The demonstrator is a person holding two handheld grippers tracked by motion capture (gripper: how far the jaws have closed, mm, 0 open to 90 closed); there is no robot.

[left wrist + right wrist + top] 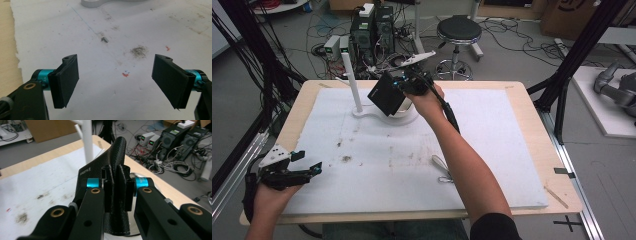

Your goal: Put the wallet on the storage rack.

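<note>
The black textured pouch (110,170) bears small white lettering at centre frame in the right gripper view; too blurred to read. No other text is legible.

I see the high view looking down over the white mat (492,150); both gripper views sit close, sharing that mat.

"What sort of place was it?"

"A lab. PC towers (373,27) and power supplies (335,46) sat on the grey floor (512,50) at twelve o'clock, tangled in cables (507,25)."

"Anything else?"

"A stool (459,31) at one o'clock, black framing (577,55) at two, and a stained white mat (492,165) over the table (539,145)."
</note>
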